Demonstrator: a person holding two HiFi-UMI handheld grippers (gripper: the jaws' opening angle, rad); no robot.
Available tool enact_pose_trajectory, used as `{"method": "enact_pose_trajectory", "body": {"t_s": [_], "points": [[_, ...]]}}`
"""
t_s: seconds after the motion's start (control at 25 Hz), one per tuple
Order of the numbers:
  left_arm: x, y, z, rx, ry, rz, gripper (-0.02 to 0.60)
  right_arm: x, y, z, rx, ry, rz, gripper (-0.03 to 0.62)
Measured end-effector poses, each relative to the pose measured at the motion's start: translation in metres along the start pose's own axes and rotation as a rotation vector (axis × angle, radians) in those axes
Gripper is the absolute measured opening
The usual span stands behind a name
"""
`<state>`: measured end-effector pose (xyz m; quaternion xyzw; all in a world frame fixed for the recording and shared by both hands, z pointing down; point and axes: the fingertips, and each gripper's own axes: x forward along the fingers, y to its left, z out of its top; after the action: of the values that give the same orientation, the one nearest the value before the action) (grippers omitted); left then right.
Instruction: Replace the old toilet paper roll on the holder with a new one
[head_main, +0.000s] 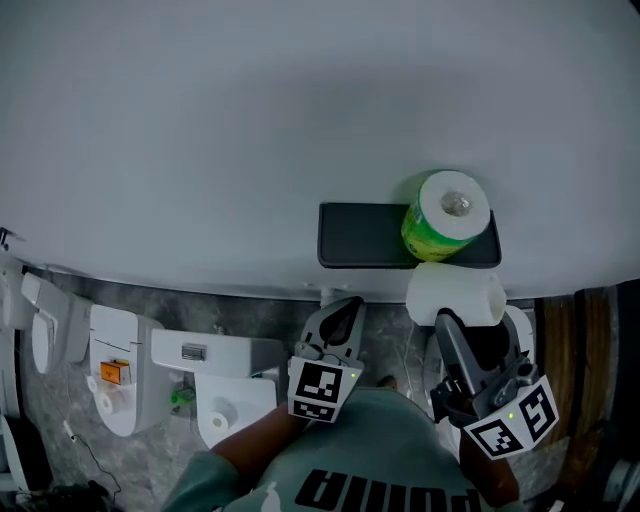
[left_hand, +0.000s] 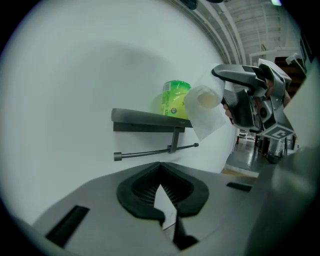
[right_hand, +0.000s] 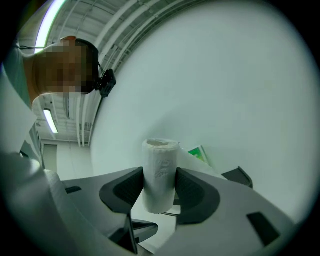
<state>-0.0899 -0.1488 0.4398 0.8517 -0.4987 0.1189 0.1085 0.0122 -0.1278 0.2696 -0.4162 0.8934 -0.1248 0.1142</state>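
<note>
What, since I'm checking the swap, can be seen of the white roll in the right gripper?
The white roll is slim, of soft embossed paper, with a hollow core and a loose sheet hanging. The right gripper's pads pinch its sides, holding it in mid-air near the right end of the shelf that carries a green-wrapped roll.

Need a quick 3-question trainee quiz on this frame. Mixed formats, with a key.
1. Fill in: the green-wrapped roll stands on the holder's ____.
2. What is the right gripper clamped on? A) a spray bottle B) a thin white roll C) nothing
3. True or false: the bar under the holder carries no roll.

Key: 1 shelf; 2 B; 3 true.
</note>
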Motion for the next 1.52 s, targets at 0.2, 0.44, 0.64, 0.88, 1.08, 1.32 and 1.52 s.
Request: {"method": "enact_pose_trajectory", "body": {"t_s": [0.2, 0.44, 0.64, 0.88, 1.08, 1.32, 1.52], "points": [[-0.011, 0.028, -0.001, -0.012, -0.016, 0.03, 0.005, 0.034, 0.026, -0.005, -0.087, 0.044, 0.021, 0.207], [-0.025, 0.057, 0.004, -0.02, -0.039, 0.042, 0.005, 0.075, 0.049, -0.008, -0.187, 0.084, 0.019, 0.207], [-0.031, 0.084, 0.005, -0.039, -0.061, 0.04, 0.005, 0.111, 0.053, -0.017, -0.261, 0.125, -0.033, 0.207], [-0.028, 0.105, 0.004, -0.065, -0.071, 0.025, 0.005, 0.141, 0.05, -0.027, -0.305, 0.181, -0.101, 0.207], [-0.022, 0.11, 0.004, -0.076, -0.076, -0.004, 0.005, 0.154, 0.04, -0.04, -0.343, 0.234, -0.161, 0.207], [-0.014, 0.111, 0.013, -0.056, -0.073, -0.033, 0.005, 0.166, 0.027, -0.052, -0.371, 0.297, -0.222, 0.207], [-0.011, 0.108, 0.017, -0.032, -0.068, -0.046, 0.005, 0.166, 0.015, -0.058, -0.368, 0.318, -0.256, 0.209]]}}
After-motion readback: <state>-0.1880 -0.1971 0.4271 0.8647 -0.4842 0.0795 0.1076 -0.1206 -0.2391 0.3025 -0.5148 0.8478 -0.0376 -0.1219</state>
